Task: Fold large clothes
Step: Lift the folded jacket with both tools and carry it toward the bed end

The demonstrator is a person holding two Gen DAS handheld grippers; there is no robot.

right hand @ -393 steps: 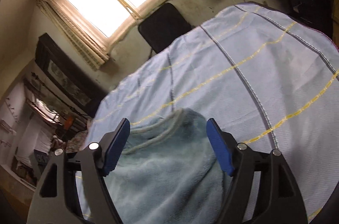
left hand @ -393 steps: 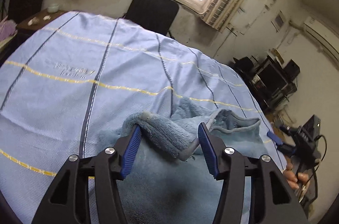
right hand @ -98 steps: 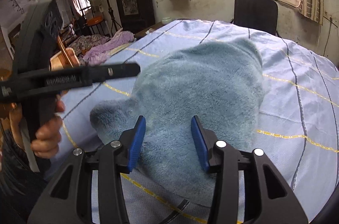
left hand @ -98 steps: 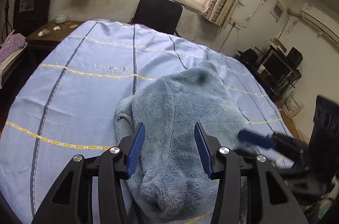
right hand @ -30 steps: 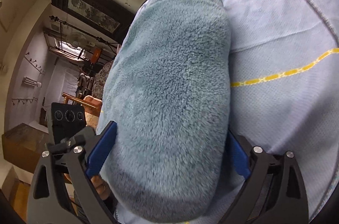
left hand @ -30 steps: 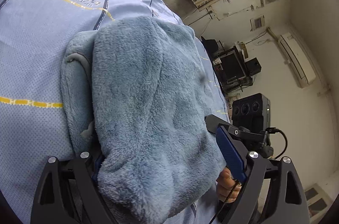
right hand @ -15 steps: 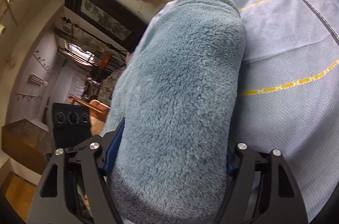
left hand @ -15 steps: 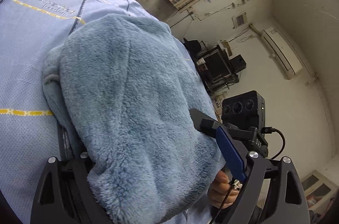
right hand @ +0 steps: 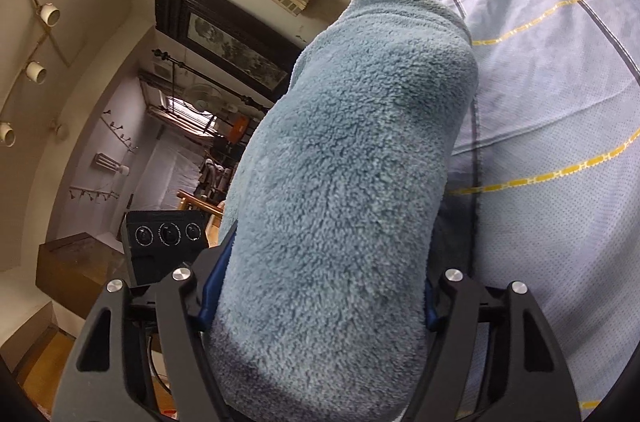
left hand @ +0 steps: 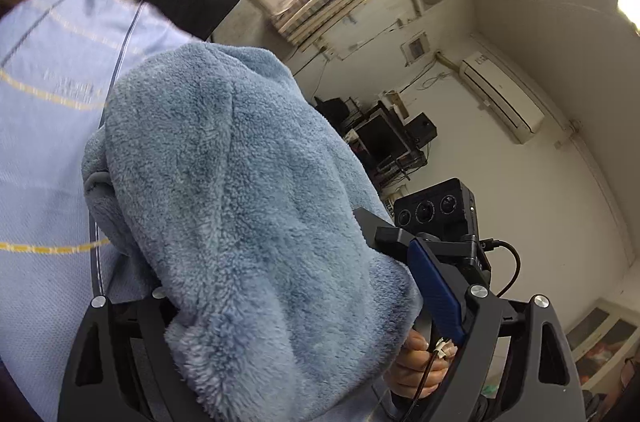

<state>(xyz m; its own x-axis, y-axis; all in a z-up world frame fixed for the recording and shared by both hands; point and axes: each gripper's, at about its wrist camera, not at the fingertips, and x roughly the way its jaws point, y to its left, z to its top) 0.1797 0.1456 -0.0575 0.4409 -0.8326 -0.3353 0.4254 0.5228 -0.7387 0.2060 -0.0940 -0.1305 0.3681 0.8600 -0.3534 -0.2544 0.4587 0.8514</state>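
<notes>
We see the fluffy blue garment (left hand: 240, 206) bundled into a thick folded wad that fills the space between both pairs of fingers. In the left wrist view it drapes over our left gripper (left hand: 296, 306), hiding the left finger entirely, while the right blue pad (left hand: 436, 286) stands bare just beside the fleece edge; whether that gripper actually pinches the cloth we cannot tell, since the contact is buried. Beyond that pad sits our right gripper (left hand: 436, 222) with its camera block, and the person's hand (left hand: 420, 362) wrapped round its handle.

In the right wrist view the fleece (right hand: 352, 174) is squeezed between our right gripper's (right hand: 320, 294) two fingers, both blue pads pressed into its sides, so this tool is clamped on the garment. The far end of the bundle reaches out over the pale blue striped sheet (right hand: 560, 102) covering the table, apparently lifted at the near end.
</notes>
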